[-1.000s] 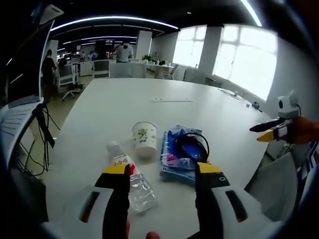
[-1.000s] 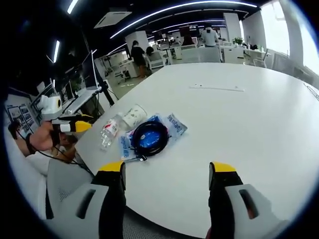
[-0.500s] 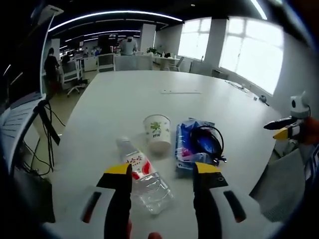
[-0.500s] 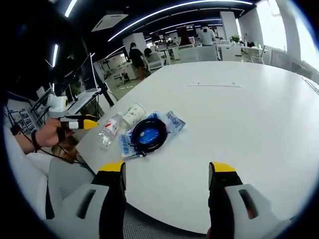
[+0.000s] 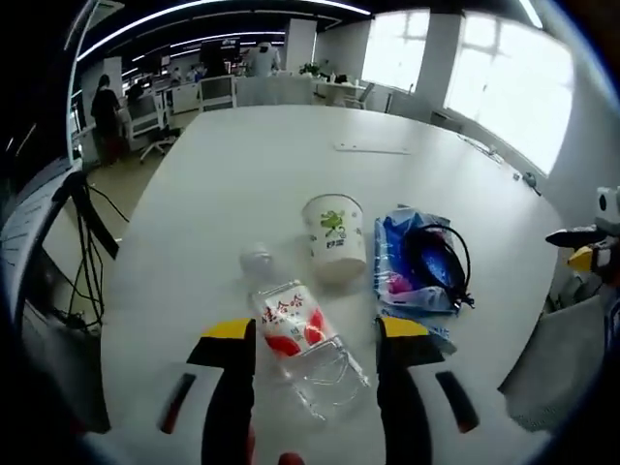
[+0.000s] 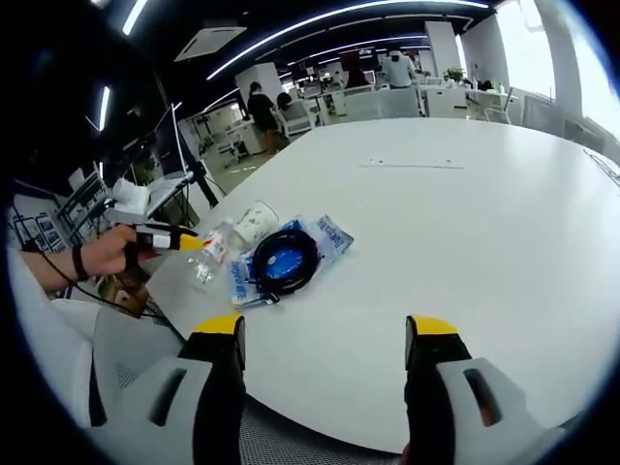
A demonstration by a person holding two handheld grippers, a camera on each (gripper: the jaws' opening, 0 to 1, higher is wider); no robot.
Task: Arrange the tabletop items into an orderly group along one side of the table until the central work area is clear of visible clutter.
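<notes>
Left gripper (image 5: 315,334) is open, jaws straddling the water bottle (image 5: 295,339), which lies flat near the table (image 5: 242,155) edge, long axis roughly along the jaws, cap pointing away. Right gripper (image 6: 325,334) is open, empty, well apart; left is nearer.

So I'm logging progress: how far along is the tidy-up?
Done: the cup, blue packet and cable already sit grouped near the table edge. In hand: the open left tongs straddle the lying bottle, not gripping. Left: standing it alongside; the right tongs are open.

Open-plan office, desks (image 6: 383,102), office chairs (image 5: 155,121)
</notes>
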